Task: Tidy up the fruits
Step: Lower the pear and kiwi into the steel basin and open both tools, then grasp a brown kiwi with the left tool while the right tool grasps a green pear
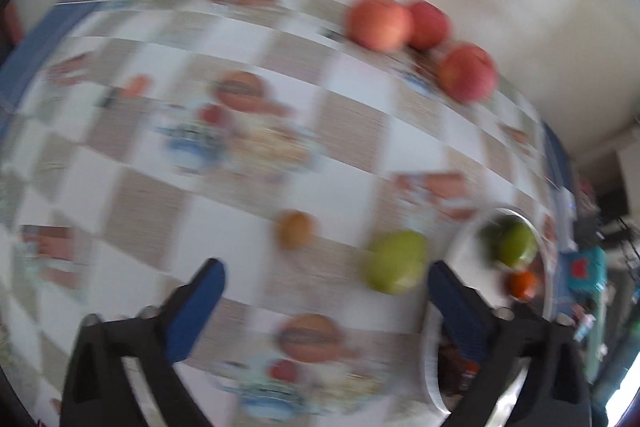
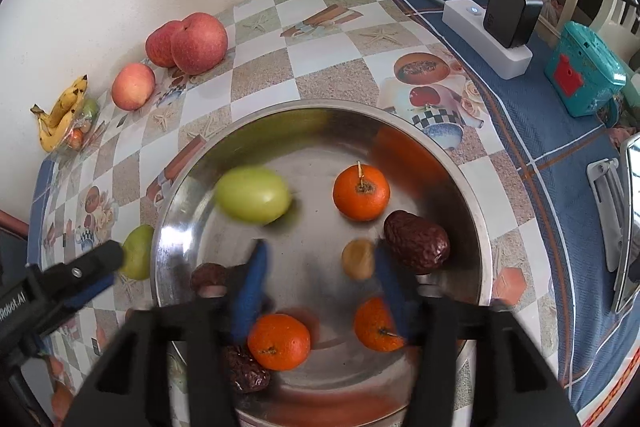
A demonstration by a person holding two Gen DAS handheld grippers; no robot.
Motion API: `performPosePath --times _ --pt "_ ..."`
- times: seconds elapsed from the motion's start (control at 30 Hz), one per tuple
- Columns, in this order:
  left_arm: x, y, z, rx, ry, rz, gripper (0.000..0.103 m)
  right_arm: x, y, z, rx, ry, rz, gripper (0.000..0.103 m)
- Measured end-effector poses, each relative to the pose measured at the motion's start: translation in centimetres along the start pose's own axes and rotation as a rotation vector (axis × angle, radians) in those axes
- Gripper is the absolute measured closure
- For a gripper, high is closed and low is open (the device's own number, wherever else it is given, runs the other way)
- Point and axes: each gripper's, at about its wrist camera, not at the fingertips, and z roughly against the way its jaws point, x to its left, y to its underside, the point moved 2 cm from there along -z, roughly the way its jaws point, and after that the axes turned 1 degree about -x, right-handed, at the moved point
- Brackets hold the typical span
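Observation:
A steel plate [image 2: 460,163] holds a green fruit [image 2: 253,193], three oranges [image 2: 361,192], red dates [image 2: 416,241] and a small brown fruit [image 2: 357,259]. My right gripper [image 2: 320,279] is open and empty above the plate, fingers blurred. My left gripper [image 1: 324,275] is open and empty over the tablecloth; it shows at the left of the right wrist view [image 2: 80,279]. Just ahead of it lie a green fruit [image 1: 394,261] and a small brown fruit [image 1: 295,229]. The green fruit also shows beside the plate's left rim [image 2: 138,251]. Three apples [image 2: 198,43] lie near the wall.
Bananas [image 2: 60,113] sit on a bag of small fruit at the far left by the wall. A white power strip [image 2: 486,31] with a black charger and a teal box [image 2: 584,69] stand at the right. The checkered tablecloth [image 2: 320,67] covers the table.

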Motion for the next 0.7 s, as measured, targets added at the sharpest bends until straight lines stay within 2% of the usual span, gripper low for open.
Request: performPosePath --times 0.13,0.27,0.37,0.47,0.57,0.6,0.67,0.7 --pt "3.4 -0.6 1.0 -0.045 -0.083 0.039 0.0 1.0 0.3 -0.1 -0.012 0.019 0.041 0.022" --pt "5.5 -0.8 1.4 -0.062 -0.105 0.088 0.0 2.7 0.9 -0.4 -0.023 0.036 0.099 0.022" --pt "5.7 -1.3 1.5 -0.064 -0.08 0.077 0.0 3.9 1.1 -0.3 -0.033 0.015 0.13 0.022" --pt "5.0 -1.8 1.1 -0.054 -0.004 0.076 0.0 5.3 1.2 0.0 -0.043 -0.02 0.156 0.022" --pt "4.4 -2.1 0.3 -0.053 -0.007 0.076 0.002 6.6 1.0 0.6 -0.046 -0.096 0.153 0.022" --pt "3.9 -2.3 0.1 -0.049 -0.001 0.071 0.004 7.1 0.9 0.8 -0.045 -0.117 0.156 0.022" --pt "3.5 -2.6 -0.6 -0.025 0.036 0.058 0.016 8.7 0.9 1.1 -0.052 -0.146 0.188 0.022" --pt "3.4 -2.7 -1.0 -0.011 0.052 0.055 0.018 9.5 0.9 1.3 -0.053 -0.151 0.205 0.022"
